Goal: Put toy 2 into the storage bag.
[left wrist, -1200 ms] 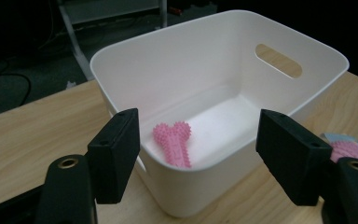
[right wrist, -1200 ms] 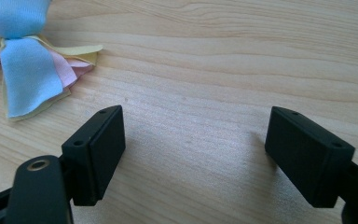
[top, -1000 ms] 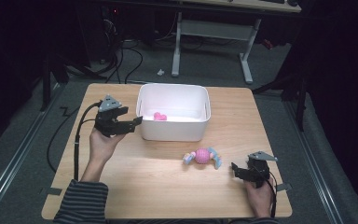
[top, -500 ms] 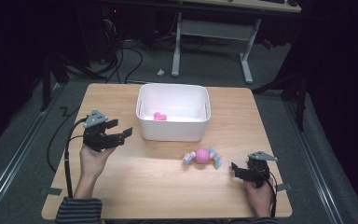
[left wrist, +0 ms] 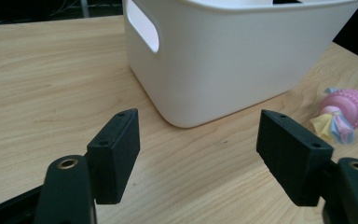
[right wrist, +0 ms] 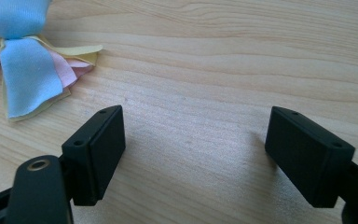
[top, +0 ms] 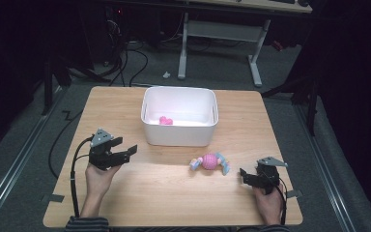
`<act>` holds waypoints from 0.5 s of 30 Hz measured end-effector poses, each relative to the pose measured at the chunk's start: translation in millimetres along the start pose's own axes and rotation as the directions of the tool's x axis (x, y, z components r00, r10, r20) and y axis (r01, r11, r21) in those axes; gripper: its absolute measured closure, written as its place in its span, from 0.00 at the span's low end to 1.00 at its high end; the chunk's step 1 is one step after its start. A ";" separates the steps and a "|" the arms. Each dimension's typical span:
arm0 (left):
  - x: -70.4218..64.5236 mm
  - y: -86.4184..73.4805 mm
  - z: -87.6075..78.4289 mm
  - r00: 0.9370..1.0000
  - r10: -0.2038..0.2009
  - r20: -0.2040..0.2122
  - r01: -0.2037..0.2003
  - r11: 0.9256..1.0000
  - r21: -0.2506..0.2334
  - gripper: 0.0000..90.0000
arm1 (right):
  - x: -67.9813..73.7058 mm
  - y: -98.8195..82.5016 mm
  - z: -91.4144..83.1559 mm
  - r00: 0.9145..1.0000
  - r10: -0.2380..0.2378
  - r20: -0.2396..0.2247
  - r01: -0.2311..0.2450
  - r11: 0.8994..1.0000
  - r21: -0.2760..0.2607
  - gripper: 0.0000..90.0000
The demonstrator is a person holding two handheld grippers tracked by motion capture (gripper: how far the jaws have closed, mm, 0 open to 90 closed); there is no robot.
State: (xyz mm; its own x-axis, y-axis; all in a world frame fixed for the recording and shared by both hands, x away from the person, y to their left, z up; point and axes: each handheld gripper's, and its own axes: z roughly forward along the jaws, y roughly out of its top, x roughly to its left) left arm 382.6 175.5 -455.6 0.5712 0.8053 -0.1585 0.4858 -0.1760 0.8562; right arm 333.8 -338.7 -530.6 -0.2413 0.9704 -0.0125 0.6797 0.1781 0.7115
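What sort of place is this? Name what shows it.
Probably a lab or workshop set up for recording: a wooden table on grey carpet, loose cables on the floor, and a metal-legged desk behind in the dark.

Both grippers black: left gripper (top: 125, 152) and right gripper (top: 245, 175) each w/ a grey three-cornered plate on top and a black cable trailing back along the forearm. Fingers (left wrist: 114, 151) are flat rectangular black blocks w/ small screw holes on the edge, brass-ringed pivot hole behind each. Striped dark/light sleeve (top: 88, 224) at left wrist.
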 end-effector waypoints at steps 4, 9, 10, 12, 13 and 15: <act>-1.0 -13.1 4.7 1.000 -0.001 -0.008 0.001 1.000 0.012 0.34 | 0.0 0.0 0.0 1.000 0.000 0.000 0.000 1.000 0.000 0.22; 0.0 -30.2 15.5 1.000 -0.013 -0.029 0.014 0.999 0.043 0.33 | -0.1 0.1 0.0 1.000 0.000 -0.001 0.000 1.000 0.000 0.22; 0.2 -33.4 17.6 0.999 -0.016 -0.035 0.017 0.999 0.048 0.33 | -0.1 0.1 0.1 1.000 0.000 -0.001 0.000 1.000 0.000 0.22; 1.1 -39.1 21.1 0.999 -0.020 -0.042 0.022 0.998 0.060 0.33 | -0.1 0.1 0.1 1.000 0.000 -0.002 0.000 1.000 0.000 0.22; 1.7 -42.0 23.0 0.999 -0.024 -0.046 0.027 0.998 0.065 0.33 | -0.1 0.1 0.1 1.000 0.000 -0.001 0.000 1.000 0.000 0.22; 3.4 -47.4 27.5 0.998 -0.028 -0.055 0.032 0.996 0.085 0.33 | -0.1 0.2 0.1 1.000 0.000 -0.002 0.000 1.000 0.000 0.22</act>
State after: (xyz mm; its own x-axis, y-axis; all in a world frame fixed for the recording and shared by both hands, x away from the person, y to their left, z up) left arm 379.8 171.0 -510.3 0.5204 0.8397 -0.1553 0.5583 -0.1970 0.8059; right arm 334.0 -338.8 -530.5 -0.2425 0.9701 -0.0115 0.6799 0.1784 0.7113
